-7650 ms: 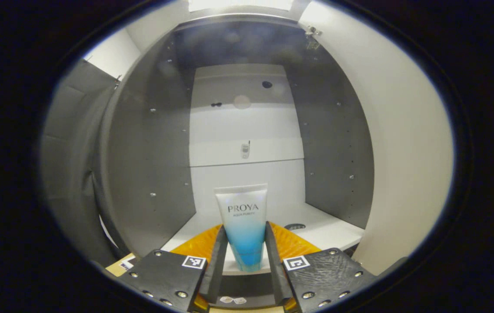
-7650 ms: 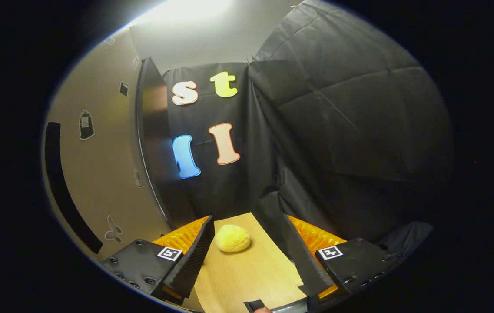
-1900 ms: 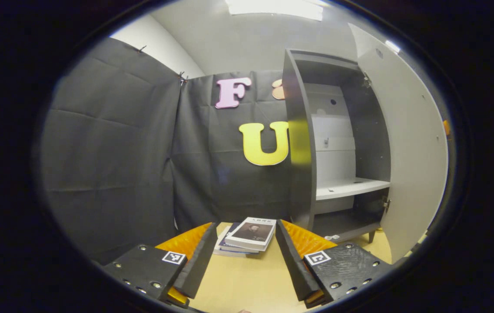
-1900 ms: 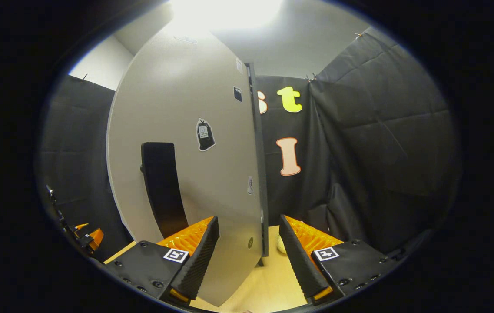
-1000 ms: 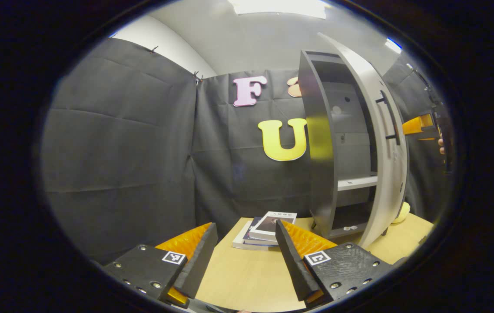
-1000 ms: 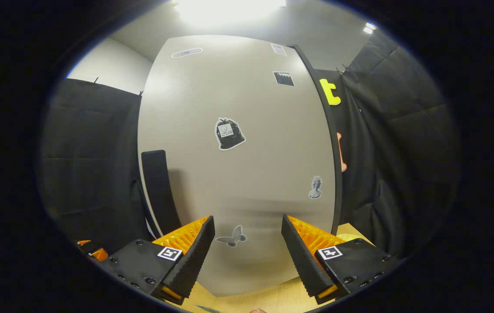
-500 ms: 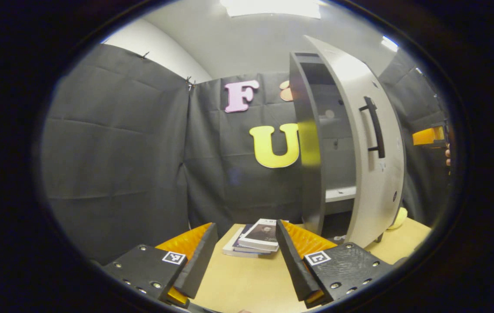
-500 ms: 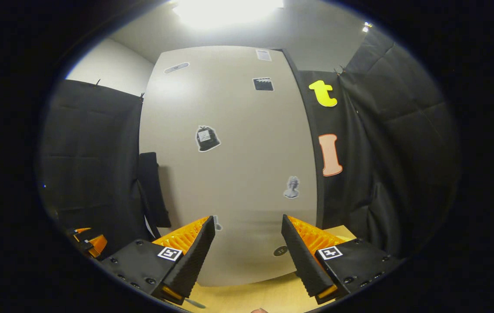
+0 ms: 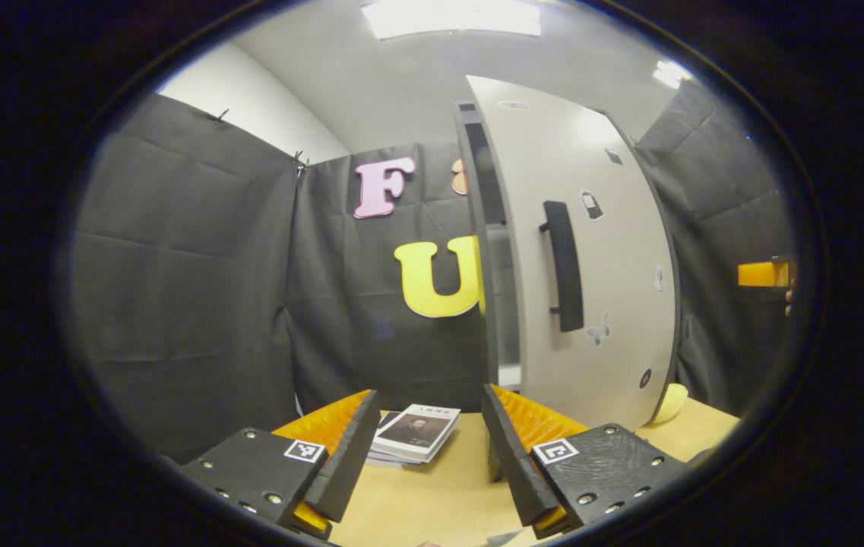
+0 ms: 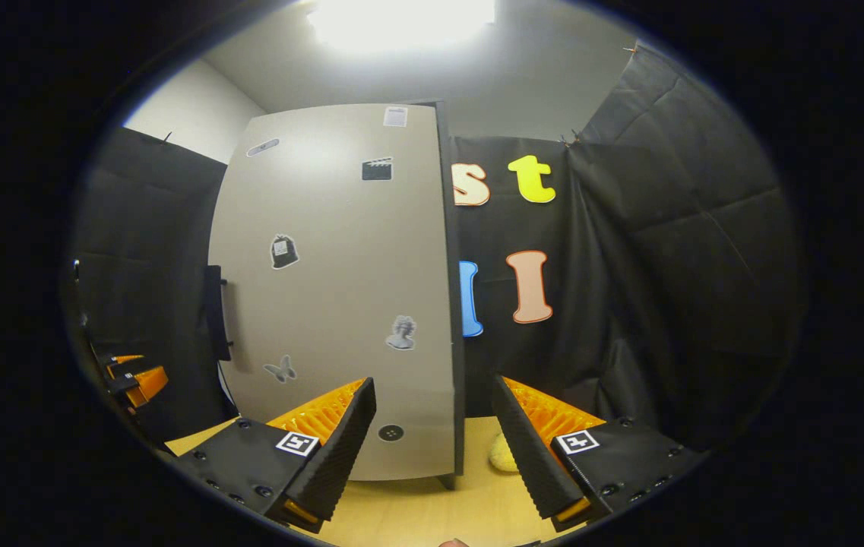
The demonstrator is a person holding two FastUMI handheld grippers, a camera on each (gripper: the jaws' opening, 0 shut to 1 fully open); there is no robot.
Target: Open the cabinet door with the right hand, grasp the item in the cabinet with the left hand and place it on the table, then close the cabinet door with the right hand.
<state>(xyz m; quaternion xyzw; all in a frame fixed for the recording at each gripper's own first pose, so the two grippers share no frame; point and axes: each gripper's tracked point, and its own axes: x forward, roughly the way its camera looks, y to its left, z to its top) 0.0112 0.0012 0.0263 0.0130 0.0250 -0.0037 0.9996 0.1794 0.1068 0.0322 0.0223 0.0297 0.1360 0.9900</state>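
The grey cabinet door (image 9: 614, 304) with its black handle (image 9: 562, 266) stands almost closed, and a narrow gap (image 9: 505, 304) is left along the handle edge. My left gripper (image 9: 428, 395) is open and holds nothing, low over the wooden table (image 9: 416, 501). In the right gripper view the door (image 10: 340, 304) faces me, stickers on it and its handle (image 10: 215, 311) at the left edge. My right gripper (image 10: 432, 380) is open and empty, a little back from the door's hinge side. Each gripper also appears far off in the other's view: the right gripper (image 9: 762, 273) and the left gripper (image 10: 131, 376).
A small stack of books (image 9: 413, 431) lies on the table left of the cabinet. A yellow soft lump (image 10: 504, 454) sits on the table by the cabinet's right foot, the same lump (image 9: 671, 399) being visible past the door. Black cloth walls close in the booth.
The door has swung from wide open to nearly closed. My right gripper has drawn back from the door face. The left gripper let go of the tube earlier and is now empty.
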